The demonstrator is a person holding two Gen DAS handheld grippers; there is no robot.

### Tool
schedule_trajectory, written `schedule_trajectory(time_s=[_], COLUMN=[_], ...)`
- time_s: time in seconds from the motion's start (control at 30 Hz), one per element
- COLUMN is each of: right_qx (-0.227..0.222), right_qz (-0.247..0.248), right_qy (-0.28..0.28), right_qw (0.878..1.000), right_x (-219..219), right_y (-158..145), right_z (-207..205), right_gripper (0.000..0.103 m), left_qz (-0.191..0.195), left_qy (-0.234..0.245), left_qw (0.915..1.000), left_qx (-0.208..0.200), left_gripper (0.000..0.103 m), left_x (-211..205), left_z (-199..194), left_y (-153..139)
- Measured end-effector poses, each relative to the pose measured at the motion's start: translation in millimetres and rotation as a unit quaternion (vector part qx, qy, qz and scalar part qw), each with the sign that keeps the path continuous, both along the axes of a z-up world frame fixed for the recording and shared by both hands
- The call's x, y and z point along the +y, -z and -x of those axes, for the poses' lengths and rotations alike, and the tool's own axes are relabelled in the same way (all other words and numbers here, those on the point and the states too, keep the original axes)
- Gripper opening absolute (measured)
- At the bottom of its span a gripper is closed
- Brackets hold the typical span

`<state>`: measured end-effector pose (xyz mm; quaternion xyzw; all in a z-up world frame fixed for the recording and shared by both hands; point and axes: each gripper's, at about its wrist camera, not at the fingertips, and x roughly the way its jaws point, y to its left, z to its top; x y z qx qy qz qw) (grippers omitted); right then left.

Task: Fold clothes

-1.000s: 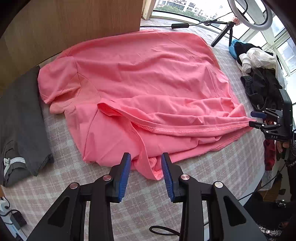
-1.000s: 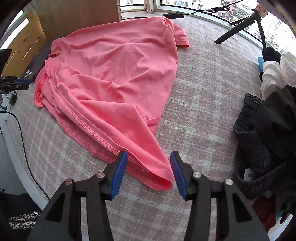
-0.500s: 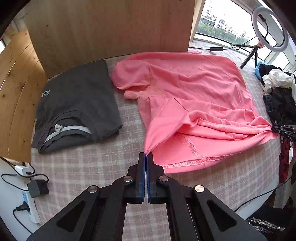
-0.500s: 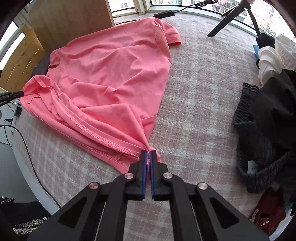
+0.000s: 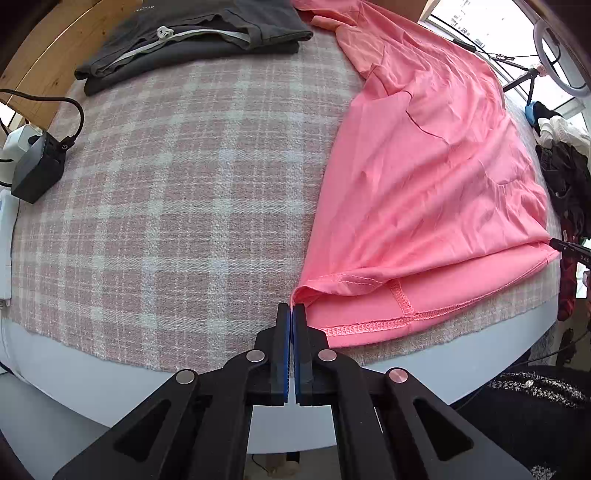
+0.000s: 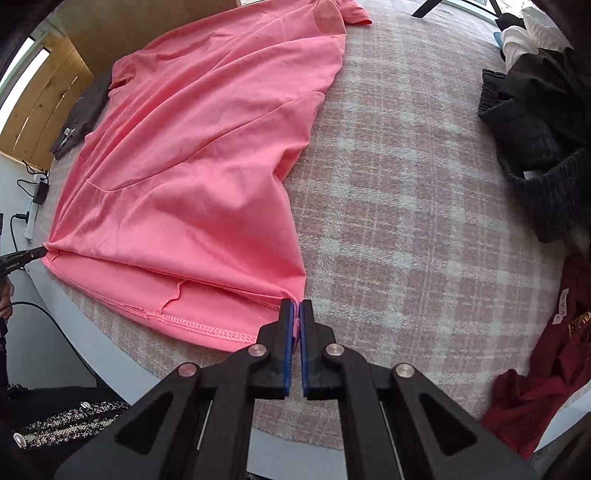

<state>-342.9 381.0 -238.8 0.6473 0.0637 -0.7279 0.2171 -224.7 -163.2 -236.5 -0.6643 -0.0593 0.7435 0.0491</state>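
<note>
A pink T-shirt (image 5: 436, 177) lies spread on the checked tablecloth (image 5: 177, 206), its hem toward the near table edge. My left gripper (image 5: 293, 308) is shut on one hem corner. My right gripper (image 6: 296, 306) is shut on the other hem corner of the T-shirt (image 6: 192, 155), and its tip shows at the right edge of the left wrist view (image 5: 565, 246). The hem is stretched fairly taut between the two grippers. The left gripper's tip shows at the left edge of the right wrist view (image 6: 26, 255).
A folded dark grey garment (image 5: 199, 33) lies at the back left. A pile of dark and white clothes (image 6: 535, 110) and a maroon garment (image 6: 543, 376) lie on the right. A power adapter (image 5: 37, 166) and cable sit at the left table edge. A ring light on a tripod (image 5: 554, 48) stands at the back.
Both grippers closed on the hem corners, then pulled them toward the near table edge and apart. The shirt has been drawn flatter and its hem is now stretched out.
</note>
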Motion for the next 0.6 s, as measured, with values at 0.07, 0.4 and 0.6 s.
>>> schedule_trajectory(time_s=[0.07,0.4,0.6], right_qx=[0.002,0.017,0.016], right_qz=[-0.004,-0.023,-0.021], right_qy=[0.01,0.007,0.006], right_qw=[1.0,1.0,1.0], right_x=[6.8,9.6,16.0], right_y=[-0.5,-5.6,-4.5], right_z=[1.4,-3.9,-1.1], right_gripper=[0.003,0.003,0.003], left_qz=[-0.007,0.028,0.055], left_qy=[0.02,0.126,0.196], left_qw=[0.9998,0.9913,0.9784], left_qx=[-0.001,0.029,0.035], left_gripper=[0.001,0.014,0.02], left_x=[6.5,35.0,72.2], left_z=[-3.0,-13.2,-8.3], left_y=[0.8,-15.8,-11.8])
